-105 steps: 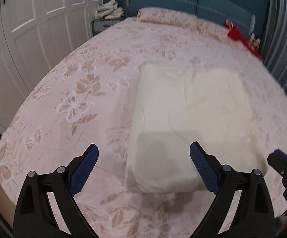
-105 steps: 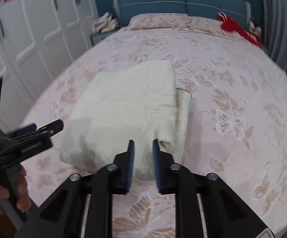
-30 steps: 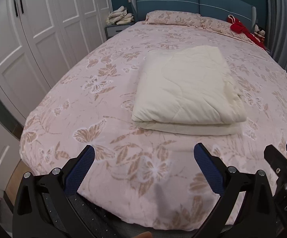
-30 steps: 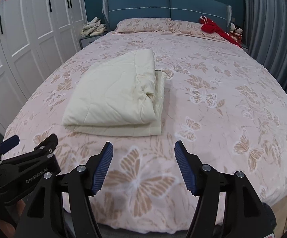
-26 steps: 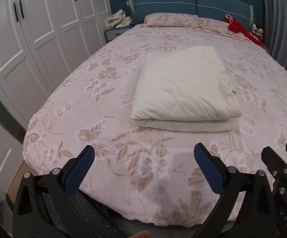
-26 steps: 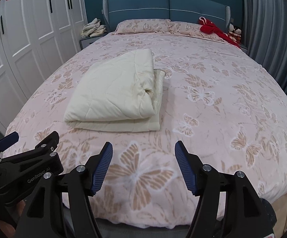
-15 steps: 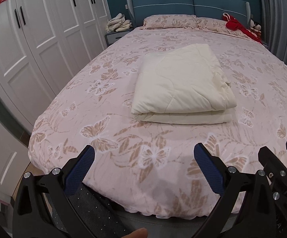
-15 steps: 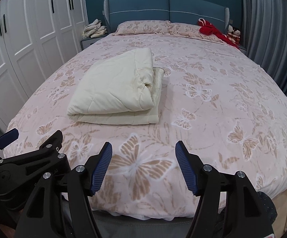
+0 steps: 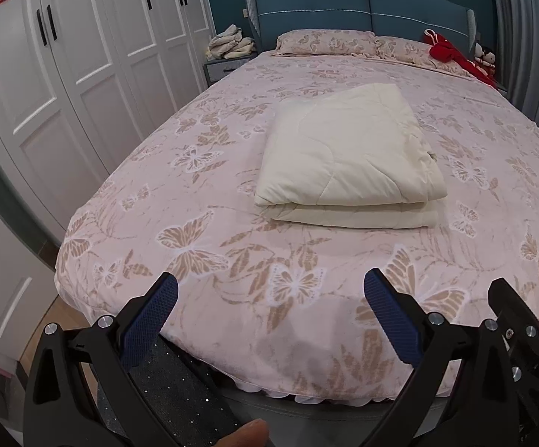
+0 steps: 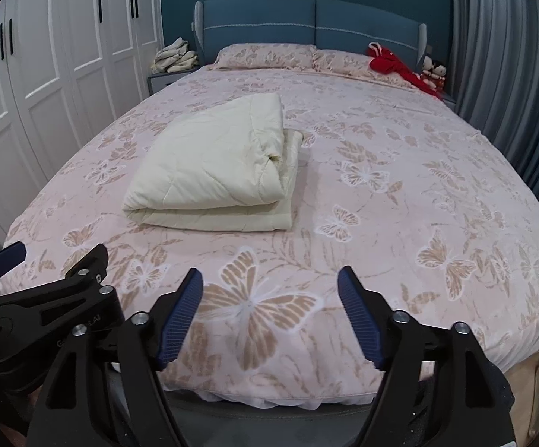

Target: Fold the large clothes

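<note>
Across both wrist views, listed by size:

Bed (image 9: 209, 193), pink butterfly-print cover, fills most of each view; blue headboard (image 10: 306, 18), white wardrobe doors (image 9: 83, 56) along one side, grey curtain (image 10: 500, 56) along the other.

Cream quilt (image 9: 347, 156), the task's large item: folded into a thick rectangular bundle, doubled layers showing at its near edge, lying flat on the middle of the bed, towards the wardrobe side. Nothing touches it.

Pillows (image 10: 269, 56) at the head; red cloth (image 10: 392, 63) beside them; a pile of pale clothes (image 9: 232, 43) on the nightstand.

Left gripper (image 9: 269, 298): jaws wide apart, nothing between them; foot of the bed beneath.

Right gripper (image 10: 269, 298): jaws opening, nothing between them but the cover far below.

Change noted: a few seconds back both grippers hung close over the bundle, the right one nearly closed at its near edge. Since then both have drawn back past the foot of the bed, and the whole mattress now shows. The bundle has kept its shape throughout.

Reading: the fold looks finished and released; this is most likely the retreat after the last step.

Position relative to jaws: the quilt lies well apart from both pairs, ahead and up the bed, right of centre in the left view, left of centre in the right view.
</note>
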